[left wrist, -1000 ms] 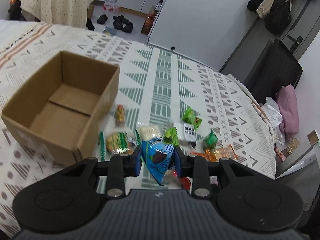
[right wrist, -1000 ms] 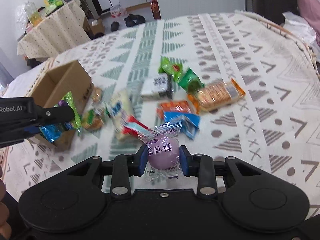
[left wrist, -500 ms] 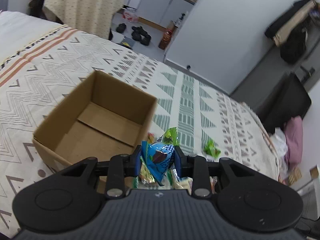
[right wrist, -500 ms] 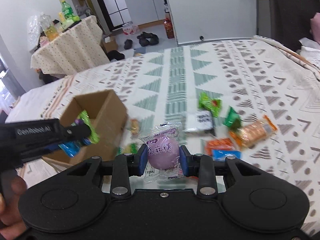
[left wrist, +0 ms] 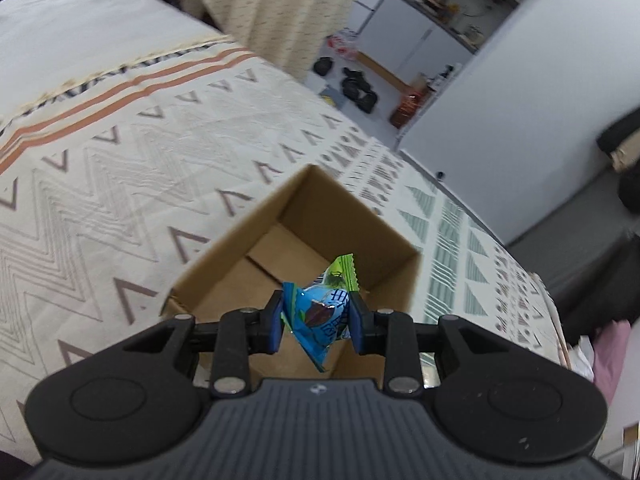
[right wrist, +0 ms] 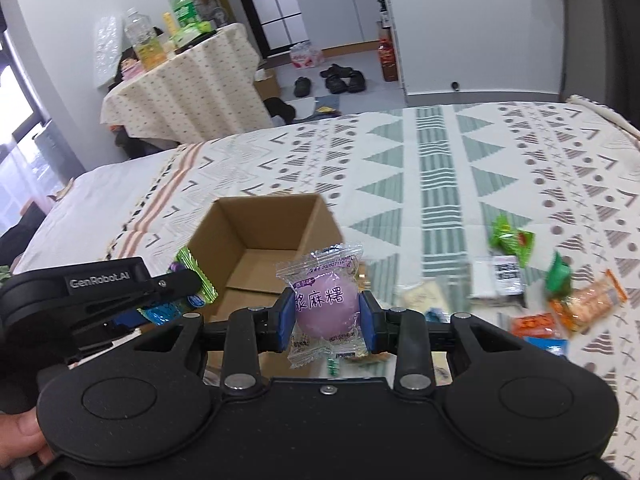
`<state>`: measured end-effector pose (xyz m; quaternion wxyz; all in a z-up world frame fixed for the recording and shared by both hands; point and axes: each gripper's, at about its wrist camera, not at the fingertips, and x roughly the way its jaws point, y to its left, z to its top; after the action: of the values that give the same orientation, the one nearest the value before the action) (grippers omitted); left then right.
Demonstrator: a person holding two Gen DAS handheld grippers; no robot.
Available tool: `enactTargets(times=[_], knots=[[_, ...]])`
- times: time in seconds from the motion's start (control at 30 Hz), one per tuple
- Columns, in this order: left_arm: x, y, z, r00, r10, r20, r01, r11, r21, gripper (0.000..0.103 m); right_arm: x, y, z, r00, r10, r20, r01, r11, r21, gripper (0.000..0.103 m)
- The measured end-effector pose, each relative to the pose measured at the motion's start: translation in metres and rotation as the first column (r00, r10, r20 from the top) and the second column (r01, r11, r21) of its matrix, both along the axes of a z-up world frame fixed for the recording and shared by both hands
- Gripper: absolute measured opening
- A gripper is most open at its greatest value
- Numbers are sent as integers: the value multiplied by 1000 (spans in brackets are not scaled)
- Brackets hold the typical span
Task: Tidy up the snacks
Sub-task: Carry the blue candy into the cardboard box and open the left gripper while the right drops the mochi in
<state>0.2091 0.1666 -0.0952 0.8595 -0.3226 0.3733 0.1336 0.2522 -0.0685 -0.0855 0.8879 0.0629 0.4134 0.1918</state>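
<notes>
Both hands have swung from the snack pile toward the box; the left gripper (left wrist: 316, 317), clamped on a blue packet (left wrist: 320, 314), now hangs over the open cardboard box (left wrist: 224, 276); the right gripper (right wrist: 326, 317), pinching a purple sweet (right wrist: 326, 308), trails just short of it, the remaining snacks (right wrist: 532, 280) lying beyond on the bedspread (right wrist: 440, 160), so two drops look imminent.

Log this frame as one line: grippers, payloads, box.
left gripper: shut on blue-green snack packet over cardboard box | right gripper: shut on purple mochi packet | box: no snacks seen inside
</notes>
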Motion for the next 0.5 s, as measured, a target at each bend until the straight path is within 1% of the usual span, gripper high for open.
enactTargets(times=[0.17, 0.27, 0.3, 0.33, 0.4, 0.43, 0.5], knots=[[1, 7, -6, 999, 40, -18, -40, 999, 12, 32, 4, 20, -3, 1000, 26, -12, -26, 1000, 7, 33], [1, 9, -8, 999, 48, -22, -48, 999, 9, 35, 7, 29, -6, 999, 37, -21, -36, 999, 7, 33], [1, 9, -8, 999, 50, -22, -49, 999, 8, 38, 8, 32, -7, 999, 39, -25, -39, 999, 7, 33], [0, 9, -8, 998, 53, -22, -53, 999, 6, 45, 9, 35, -8, 999, 42, -27, -42, 999, 9, 33], [-2, 11, -8, 997, 71, -25, -71, 997, 0, 54, 12, 40, -9, 999, 43, -30, -43, 999, 14, 33], [-3, 11, -7, 996, 81, -25, -82, 997, -1, 57, 14, 42, -10, 999, 43, -31, -43, 999, 16, 33], [-5, 11, -5, 995, 94, -21, -94, 996, -3, 59, 17, 45, -10, 998, 45, -33, -44, 999, 30, 33]])
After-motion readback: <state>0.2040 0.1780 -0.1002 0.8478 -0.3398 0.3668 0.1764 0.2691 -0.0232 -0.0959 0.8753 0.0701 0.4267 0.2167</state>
